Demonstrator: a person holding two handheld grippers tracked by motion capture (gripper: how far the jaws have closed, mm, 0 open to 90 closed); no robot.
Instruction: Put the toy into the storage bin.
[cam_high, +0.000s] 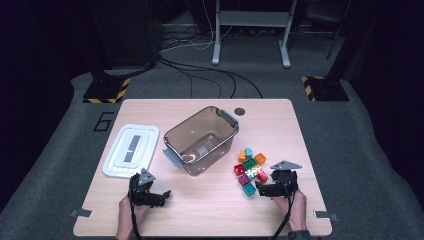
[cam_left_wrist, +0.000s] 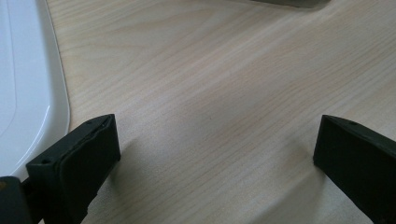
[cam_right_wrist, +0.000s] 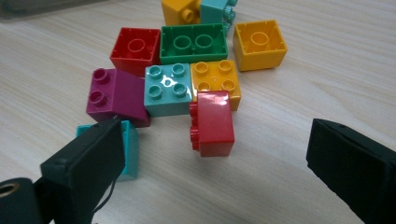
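A pile of several coloured toy bricks (cam_high: 250, 169) lies at the right of the wooden table (cam_high: 210, 215). My right gripper (cam_high: 266, 188) stands open just in front of it. In the right gripper view a red brick (cam_right_wrist: 212, 123) on its side lies between the jaws' line, ahead of my right gripper (cam_right_wrist: 212, 168). A magenta brick (cam_right_wrist: 114, 95), a light teal brick (cam_right_wrist: 167, 89), a green brick (cam_right_wrist: 194, 44) and yellow bricks (cam_right_wrist: 259, 44) lie beyond. My left gripper (cam_high: 156, 196) is open over bare wood, its gap (cam_left_wrist: 217, 154) empty.
A clear brown plastic bin (cam_high: 201, 140) with grey handles stands mid-table, seemingly empty. Its white lid (cam_high: 131, 150) lies flat to the left, its edge (cam_left_wrist: 28, 93) close to my left gripper. Floor cables and stands lie beyond the table.
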